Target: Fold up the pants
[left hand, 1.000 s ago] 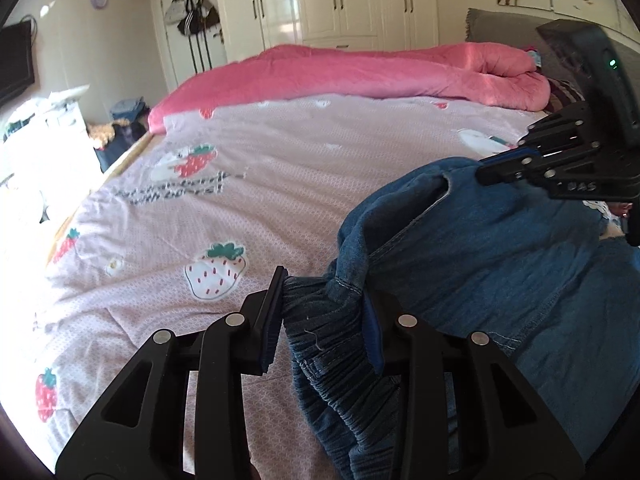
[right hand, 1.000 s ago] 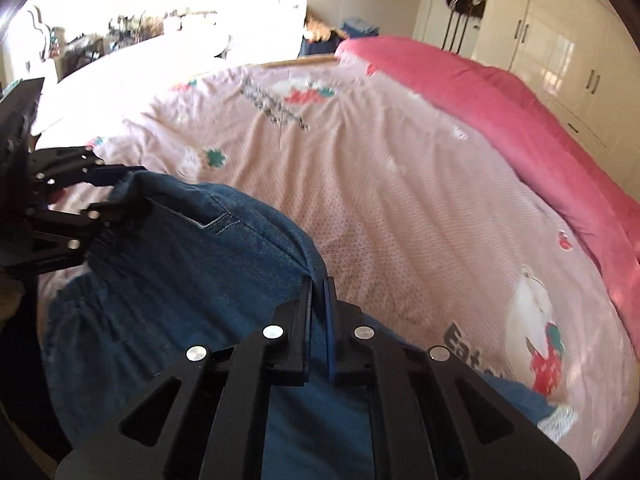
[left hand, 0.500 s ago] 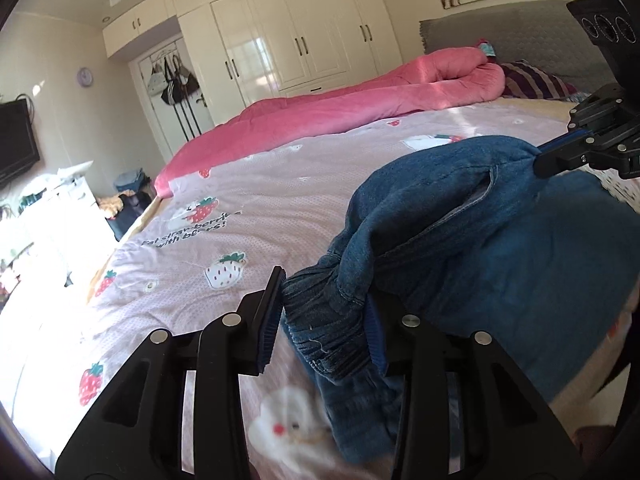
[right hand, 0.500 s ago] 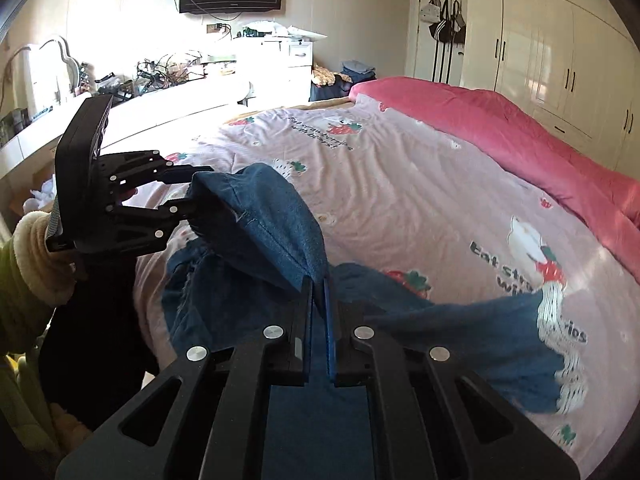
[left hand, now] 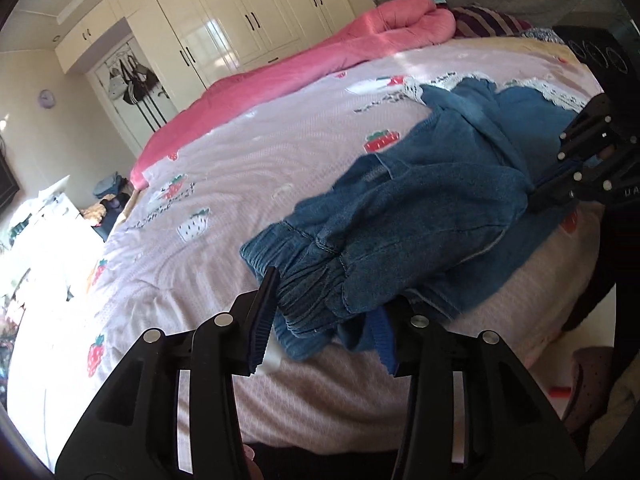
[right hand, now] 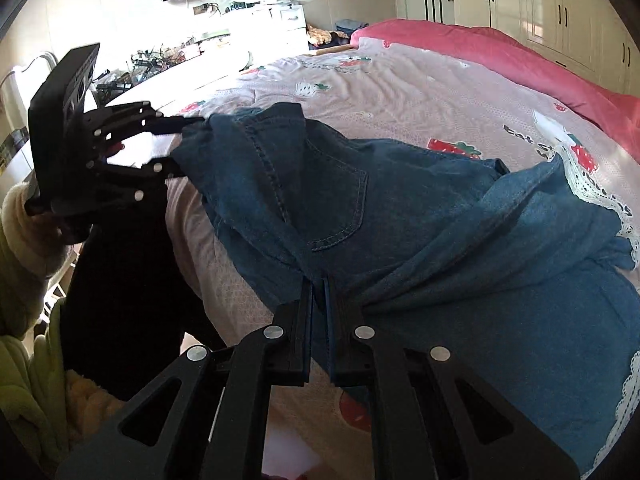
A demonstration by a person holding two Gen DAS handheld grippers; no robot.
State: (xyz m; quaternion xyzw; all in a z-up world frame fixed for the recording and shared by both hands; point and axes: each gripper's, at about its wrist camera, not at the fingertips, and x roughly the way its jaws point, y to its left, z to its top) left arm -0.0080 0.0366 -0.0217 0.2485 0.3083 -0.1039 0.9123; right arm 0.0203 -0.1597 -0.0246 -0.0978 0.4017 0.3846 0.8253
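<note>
Denim pants (right hand: pixel 340 200), blue, with an elastic gathered waistband and white lace trim at the leg ends, lie on the pale pink strawberry-print bedspread (left hand: pixel 248 168) near its front edge, with a rolled pink quilt (left hand: pixel 304 64) well behind them. Fold status: one lengthwise fold appears made, one half laid over the other with a back pocket facing up; the fabric is rumpled and the legs run unfolded toward the lace hems, so the crosswise folds look still to be done. Left claw (left hand: pixel 324 316): at the gathered waistband, jaws opening, the bunched band between them; the inner pad seems barely in contact, so the grip is judged to be letting go. Right claw (right hand: pixel 319 320): jaws together, clamped on a pinch of denim at the near edge of the seat, cloth drawn taut from that point. Judgement: early-to-middle stage; the pants have been set down after the first fold, with smoothing and the remaining folds outstanding.
</note>
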